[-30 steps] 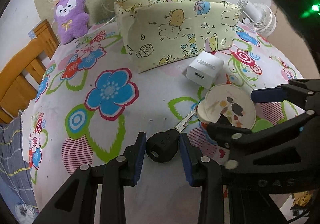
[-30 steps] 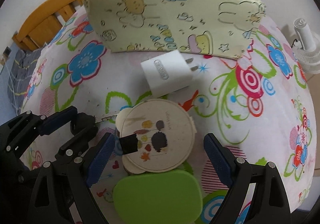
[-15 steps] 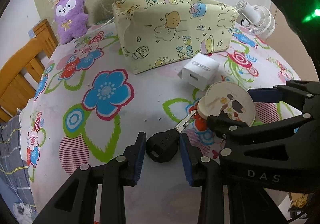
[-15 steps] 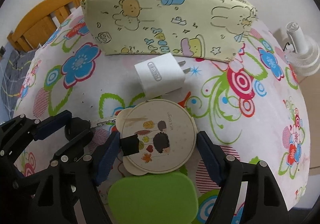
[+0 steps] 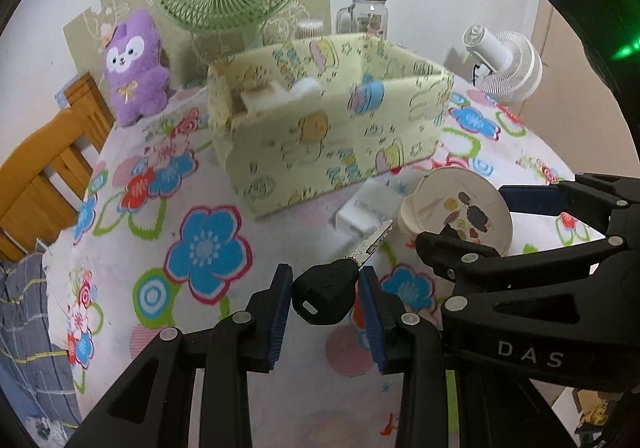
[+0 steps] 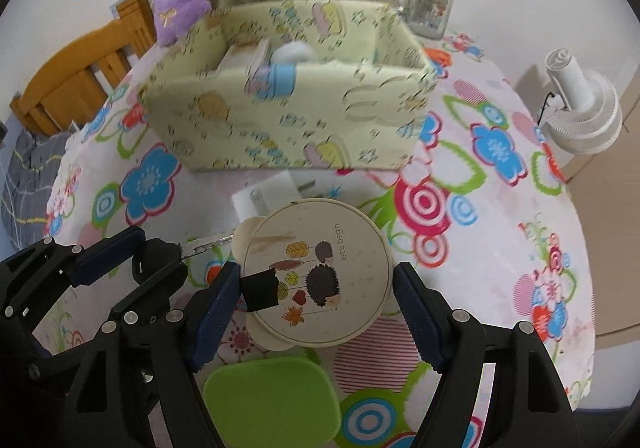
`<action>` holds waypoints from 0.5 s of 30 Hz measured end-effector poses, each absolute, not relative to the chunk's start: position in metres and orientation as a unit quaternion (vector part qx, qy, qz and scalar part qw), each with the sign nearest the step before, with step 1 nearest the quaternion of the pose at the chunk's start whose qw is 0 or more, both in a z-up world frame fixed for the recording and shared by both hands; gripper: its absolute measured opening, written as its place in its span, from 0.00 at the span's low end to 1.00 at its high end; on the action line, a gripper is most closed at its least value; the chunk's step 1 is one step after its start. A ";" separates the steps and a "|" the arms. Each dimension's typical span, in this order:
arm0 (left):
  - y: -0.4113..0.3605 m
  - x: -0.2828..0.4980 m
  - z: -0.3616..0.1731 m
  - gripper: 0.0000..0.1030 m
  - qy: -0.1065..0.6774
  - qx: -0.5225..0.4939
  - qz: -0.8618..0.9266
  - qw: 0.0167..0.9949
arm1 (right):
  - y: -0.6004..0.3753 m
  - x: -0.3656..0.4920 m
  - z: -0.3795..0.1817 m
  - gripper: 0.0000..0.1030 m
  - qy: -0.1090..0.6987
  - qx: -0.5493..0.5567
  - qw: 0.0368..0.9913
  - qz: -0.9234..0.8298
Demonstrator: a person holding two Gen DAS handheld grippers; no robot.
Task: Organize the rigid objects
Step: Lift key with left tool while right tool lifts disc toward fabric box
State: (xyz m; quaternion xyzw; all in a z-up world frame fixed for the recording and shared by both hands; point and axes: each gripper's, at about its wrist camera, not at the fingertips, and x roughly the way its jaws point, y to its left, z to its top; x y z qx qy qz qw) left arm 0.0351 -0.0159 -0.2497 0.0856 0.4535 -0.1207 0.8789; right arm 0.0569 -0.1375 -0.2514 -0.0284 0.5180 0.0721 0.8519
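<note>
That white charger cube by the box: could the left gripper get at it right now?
Probably not yet. The left gripper is shut on the black key, so its jaws are occupied. The white charger lies just ahead, with nothing between.

Your black-headed key (image 5: 325, 293) sits pinched between the blue pads, silver blade angled up and away toward the white charger (image 5: 358, 210), which lies on the table just in front of the yellow patterned box (image 5: 332, 144). Your round cream lid with the hedgehog print (image 6: 318, 278) is tilted up off the table, its rim against both pads, a black tab on its left edge. You've got the box standing open-topped behind them, with white items inside, blurred. A green rounded piece (image 6: 270, 396) lies just below the lid.
</note>
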 end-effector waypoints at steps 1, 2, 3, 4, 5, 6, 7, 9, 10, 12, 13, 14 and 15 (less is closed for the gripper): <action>-0.018 0.036 -0.246 0.33 0.452 0.087 -0.120 0.880 | -0.138 0.058 -0.250 0.76 0.516 -0.028 0.853 0.071; -0.019 0.036 -0.244 0.33 0.450 0.089 -0.119 0.880 | -0.140 0.059 -0.247 0.76 0.515 -0.027 0.854 0.070; -0.021 0.037 -0.240 0.33 0.448 0.091 -0.118 0.882 | -0.142 0.059 -0.244 0.76 0.513 -0.026 0.855 0.070; -0.022 0.037 -0.238 0.33 0.446 0.091 -0.118 0.883 | -0.144 0.060 -0.240 0.76 0.511 -0.024 0.856 0.069; -0.023 0.037 -0.234 0.33 0.443 0.091 -0.117 0.884 | -0.146 0.060 -0.237 0.76 0.510 -0.021 0.857 0.069; -0.024 0.037 -0.231 0.33 0.441 0.091 -0.117 0.885 | -0.147 0.060 -0.233 0.76 0.508 -0.018 0.858 0.070; -0.025 0.038 -0.228 0.33 0.440 0.090 -0.116 0.886 | -0.148 0.060 -0.230 0.76 0.506 -0.017 0.859 0.070; -0.026 0.039 -0.221 0.33 0.438 0.086 -0.114 0.887 | -0.151 0.061 -0.223 0.76 0.502 -0.016 0.862 0.071; -0.027 0.039 -0.218 0.33 0.437 0.083 -0.113 0.888 | -0.151 0.061 -0.221 0.76 0.499 -0.017 0.863 0.071; -0.029 0.040 -0.213 0.33 0.438 0.077 -0.114 0.888 | -0.153 0.061 -0.214 0.76 0.495 -0.016 0.866 0.071; -0.029 0.041 -0.210 0.33 0.438 0.076 -0.114 0.889 | -0.155 0.062 -0.210 0.76 0.493 -0.015 0.867 0.071; -0.030 0.042 -0.208 0.33 0.437 0.077 -0.114 0.889 | -0.156 0.063 -0.208 0.76 0.491 -0.014 0.868 0.072; -0.032 0.043 -0.204 0.33 0.436 0.080 -0.113 0.889 | -0.157 0.063 -0.205 0.76 0.490 -0.012 0.869 0.072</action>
